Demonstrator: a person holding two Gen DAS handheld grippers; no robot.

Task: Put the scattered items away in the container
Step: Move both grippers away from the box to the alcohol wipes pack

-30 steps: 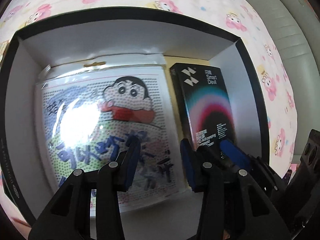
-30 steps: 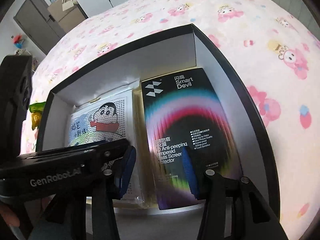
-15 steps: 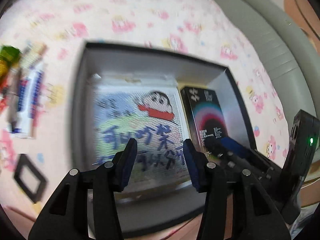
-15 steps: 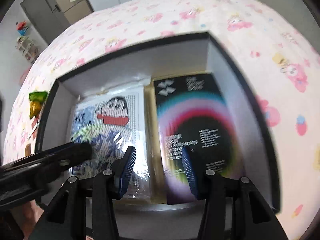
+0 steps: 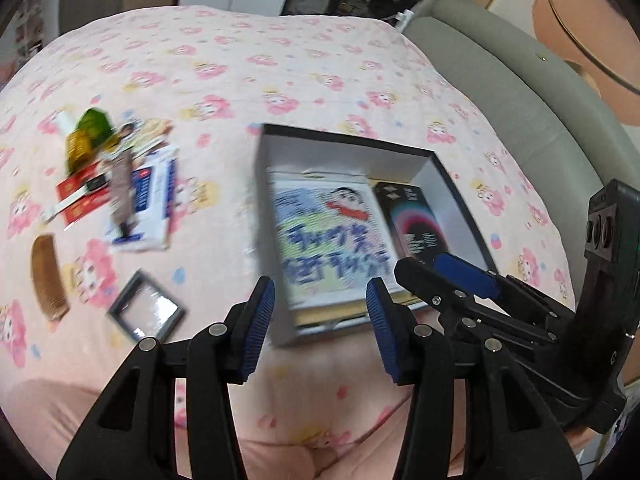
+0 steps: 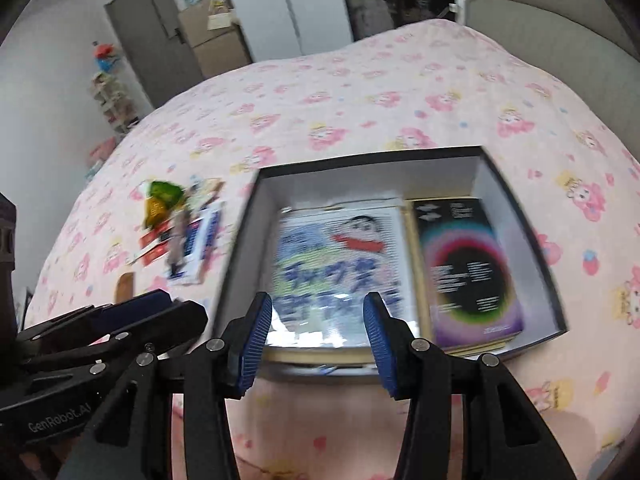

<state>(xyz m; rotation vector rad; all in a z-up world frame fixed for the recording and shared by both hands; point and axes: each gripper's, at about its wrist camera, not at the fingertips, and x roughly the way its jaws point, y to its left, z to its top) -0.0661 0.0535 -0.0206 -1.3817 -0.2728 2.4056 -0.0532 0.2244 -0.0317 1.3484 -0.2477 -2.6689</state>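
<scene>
A black box with white inner walls [image 5: 436, 182] [image 6: 496, 188] lies on the pink bedspread. In it lie a cartoon bead-art pack [image 5: 328, 236] [image 6: 340, 260] and a black screen-protector box [image 5: 416, 224] [image 6: 468, 264]. Scattered items lie left of the box: a green and yellow packet [image 5: 86, 136] [image 6: 160, 200], a blue and white box [image 5: 150, 200] [image 6: 200, 240], a wooden comb [image 5: 46, 276] and a small framed square [image 5: 146, 312]. My left gripper [image 5: 320, 320] is open and empty above the box's near edge. My right gripper [image 6: 318, 336] is open and empty beside it.
The bed has a grey padded headboard [image 5: 520, 92] on the right. A grey door [image 6: 156, 44], cardboard boxes [image 6: 212, 36] and white cupboards stand beyond the bed. A red flat pack [image 5: 80, 196] lies under the scattered pile.
Both grippers have pulled back and up from inside the box. The view now takes in the whole box and the scattered items to its left. Both stay open.
</scene>
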